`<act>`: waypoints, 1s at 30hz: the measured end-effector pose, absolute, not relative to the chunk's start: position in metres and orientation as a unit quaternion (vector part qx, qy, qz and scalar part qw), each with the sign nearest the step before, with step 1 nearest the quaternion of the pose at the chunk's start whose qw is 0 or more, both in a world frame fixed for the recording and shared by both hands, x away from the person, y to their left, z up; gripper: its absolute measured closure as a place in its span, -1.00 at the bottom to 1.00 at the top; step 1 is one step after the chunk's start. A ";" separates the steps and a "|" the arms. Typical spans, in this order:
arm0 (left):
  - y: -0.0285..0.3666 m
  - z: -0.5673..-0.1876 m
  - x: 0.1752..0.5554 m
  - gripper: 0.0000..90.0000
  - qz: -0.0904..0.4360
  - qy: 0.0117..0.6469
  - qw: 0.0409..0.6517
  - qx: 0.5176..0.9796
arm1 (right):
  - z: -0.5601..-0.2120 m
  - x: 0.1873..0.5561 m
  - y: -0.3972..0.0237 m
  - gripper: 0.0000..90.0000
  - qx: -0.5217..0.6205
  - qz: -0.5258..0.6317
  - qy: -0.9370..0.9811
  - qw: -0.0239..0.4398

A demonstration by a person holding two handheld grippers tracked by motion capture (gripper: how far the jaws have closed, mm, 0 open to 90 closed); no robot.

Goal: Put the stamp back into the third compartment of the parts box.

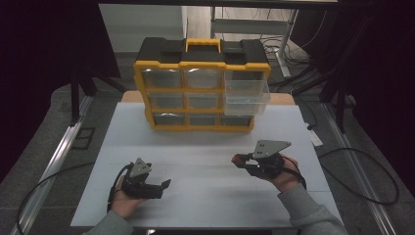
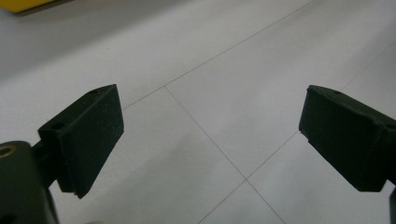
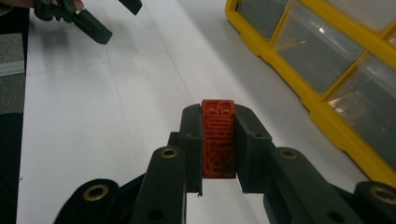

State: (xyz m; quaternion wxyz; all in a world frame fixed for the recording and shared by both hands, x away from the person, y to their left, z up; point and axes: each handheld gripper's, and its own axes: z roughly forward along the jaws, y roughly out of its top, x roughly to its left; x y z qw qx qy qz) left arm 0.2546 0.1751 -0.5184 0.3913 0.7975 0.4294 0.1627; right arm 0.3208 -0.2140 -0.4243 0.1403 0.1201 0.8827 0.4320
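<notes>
A small red block (image 3: 218, 138) with raised lettering on its face is clamped between the two black jaws of my right gripper (image 3: 218, 140). In the high view that red block (image 1: 238, 158) shows at the tip of the right gripper (image 1: 241, 160), held above the white table right of centre. My left gripper (image 1: 164, 185) rests low at the front left, jaws wide open. In its own view the left gripper (image 2: 210, 135) has bare white tabletop between its pads.
A yellow and black drawer organiser (image 1: 201, 84) stands at the back of the white table (image 1: 205, 147); its top right clear drawer (image 1: 246, 92) is pulled out. The organiser (image 3: 327, 70) lies to the right in the right gripper view. Cables run along the floor.
</notes>
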 end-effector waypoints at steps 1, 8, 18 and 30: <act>0.175 -0.518 0.255 -0.84 0.163 0.429 0.391 0.798 | -0.423 0.320 -0.214 0.66 0.121 0.434 0.882 0.142; 0.175 -0.518 0.255 -0.84 0.163 0.429 0.391 0.798 | -0.417 0.319 -0.217 0.66 0.121 0.443 0.875 0.154; 0.175 -0.518 0.255 -0.84 0.163 0.429 0.391 0.797 | -0.411 0.318 -0.222 0.65 0.122 0.449 0.870 0.165; 0.175 -0.518 0.255 -0.84 0.162 0.429 0.392 0.797 | -0.405 0.316 -0.224 0.66 0.120 0.457 0.865 0.170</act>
